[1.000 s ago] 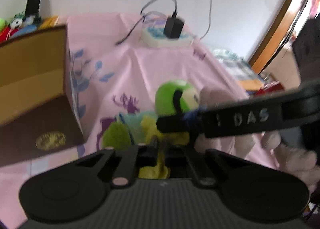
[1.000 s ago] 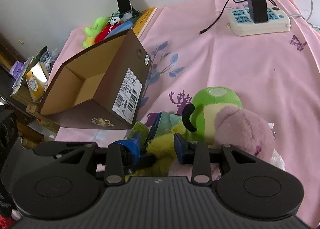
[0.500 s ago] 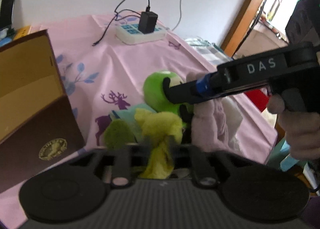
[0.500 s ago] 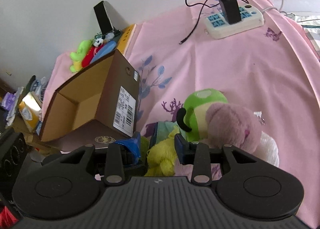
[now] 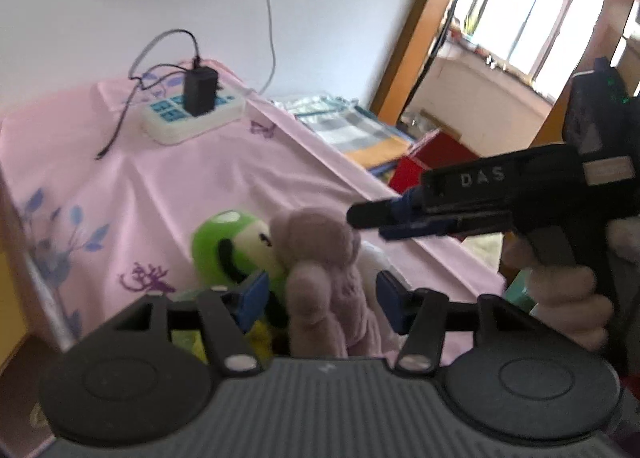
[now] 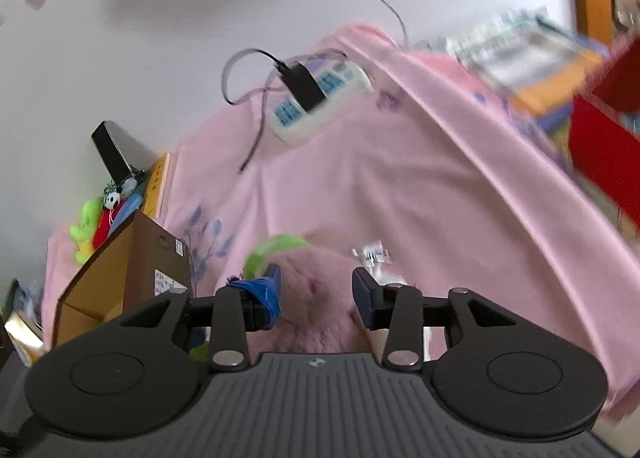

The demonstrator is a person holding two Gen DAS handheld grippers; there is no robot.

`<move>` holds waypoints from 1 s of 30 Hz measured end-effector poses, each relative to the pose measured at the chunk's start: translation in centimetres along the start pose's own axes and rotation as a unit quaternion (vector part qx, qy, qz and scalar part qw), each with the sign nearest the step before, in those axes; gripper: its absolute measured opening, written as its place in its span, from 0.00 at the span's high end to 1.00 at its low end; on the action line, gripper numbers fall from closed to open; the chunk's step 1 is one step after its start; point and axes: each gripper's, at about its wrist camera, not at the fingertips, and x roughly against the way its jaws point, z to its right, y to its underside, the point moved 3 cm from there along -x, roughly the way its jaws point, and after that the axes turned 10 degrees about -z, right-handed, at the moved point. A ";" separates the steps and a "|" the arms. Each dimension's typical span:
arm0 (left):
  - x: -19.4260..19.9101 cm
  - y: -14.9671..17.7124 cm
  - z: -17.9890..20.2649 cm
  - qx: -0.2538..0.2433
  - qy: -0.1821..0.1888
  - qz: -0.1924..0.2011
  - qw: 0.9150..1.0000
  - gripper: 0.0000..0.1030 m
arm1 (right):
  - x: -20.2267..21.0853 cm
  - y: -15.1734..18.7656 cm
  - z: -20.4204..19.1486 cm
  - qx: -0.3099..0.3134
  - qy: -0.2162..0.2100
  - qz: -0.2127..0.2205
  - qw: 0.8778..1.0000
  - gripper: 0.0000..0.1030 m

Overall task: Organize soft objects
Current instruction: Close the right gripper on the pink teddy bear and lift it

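A mauve plush bear (image 5: pixel 320 258) lies on the pink cloth (image 5: pixel 200 178) against a green plush (image 5: pixel 224 242), and a scrap of yellow plush (image 5: pixel 260 334) shows low beside them. My left gripper (image 5: pixel 320 298) straddles the bear. Its jaws are opening and the blue pads (image 5: pixel 252 298) stand clear of the fur. My right gripper (image 5: pixel 370 222), held by a hand (image 5: pixel 560 298), hovers just right of the bear's head. In the right wrist view the bear (image 6: pixel 316 298) shows between the right gripper's (image 6: pixel 316 290) opening jaws, with no pad pressing on it.
An open cardboard box (image 6: pixel 120 270) lies on its side at the left, with small toys (image 6: pixel 100 218) behind it. A power strip with a black charger (image 5: pixel 192 118) sits at the back. Past the table's right edge are papers (image 5: pixel 352 130) and a red box (image 5: pixel 432 162).
My left gripper let go of the yellow plush, opened and swung right to the mauve bear. My right gripper pulled back to the right, rolled, and spread wider.
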 end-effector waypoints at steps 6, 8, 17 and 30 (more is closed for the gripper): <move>-3.2 -0.3 -0.1 0.014 0.006 -0.040 0.999 0.56 | -3.0 1.6 0.5 -0.030 -0.058 -0.053 0.996 0.75; -3.1 -0.4 -0.1 0.014 -0.001 -0.035 0.999 0.59 | -3.3 1.7 -0.2 -0.018 -0.053 -0.045 0.997 0.74; 2.1 -1.6 1.0 0.004 0.020 0.048 0.999 0.91 | 0.8 0.9 -2.8 0.062 -0.131 -0.008 0.989 0.81; 1.6 0.8 -0.6 0.018 0.037 0.015 0.999 0.41 | 1.0 0.1 -2.5 0.061 -0.056 0.010 0.997 0.82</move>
